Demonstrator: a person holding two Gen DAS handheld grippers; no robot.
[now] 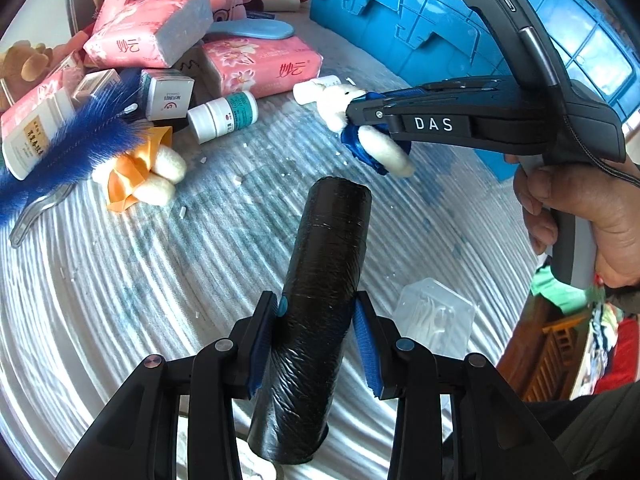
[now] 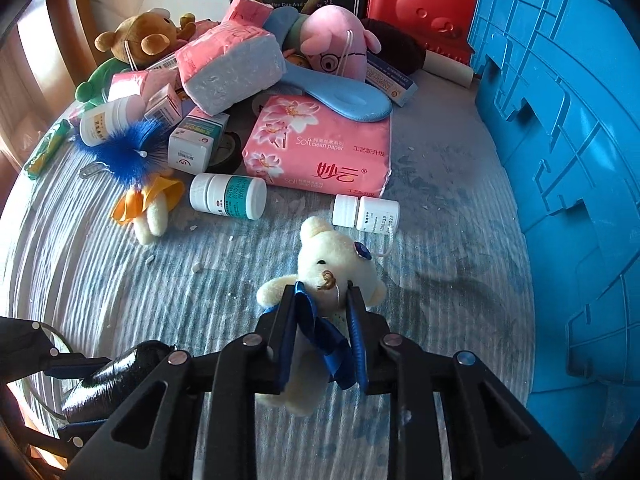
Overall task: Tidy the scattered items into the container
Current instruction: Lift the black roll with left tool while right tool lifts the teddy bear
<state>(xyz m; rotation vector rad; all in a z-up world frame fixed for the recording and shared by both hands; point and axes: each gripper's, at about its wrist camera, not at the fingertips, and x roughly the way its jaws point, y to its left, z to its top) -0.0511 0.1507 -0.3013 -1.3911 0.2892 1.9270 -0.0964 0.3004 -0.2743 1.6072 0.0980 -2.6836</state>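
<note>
My left gripper (image 1: 318, 328) is shut on a black roll of bags (image 1: 320, 280) and holds it above the striped cloth; the roll also shows in the right wrist view (image 2: 116, 376). My right gripper (image 2: 322, 312) is shut on a small cream bear in a blue dress (image 2: 328, 268), lifted off the cloth. In the left wrist view the right gripper (image 1: 352, 114) holds the bear (image 1: 380, 148) just beyond the roll. The blue crate (image 2: 568, 160) stands at the right, close to the bear; it also shows in the left wrist view (image 1: 420, 20).
A pile lies at the back: pink tissue packs (image 2: 320, 148), white bottles (image 2: 228, 196), small boxes (image 2: 192, 144), a blue feather duster (image 2: 128, 152), a bear in orange (image 2: 152, 200), plush toys (image 2: 336, 44), a blue spoon (image 2: 340, 96). A clear plastic box (image 1: 436, 320) lies beside my left gripper.
</note>
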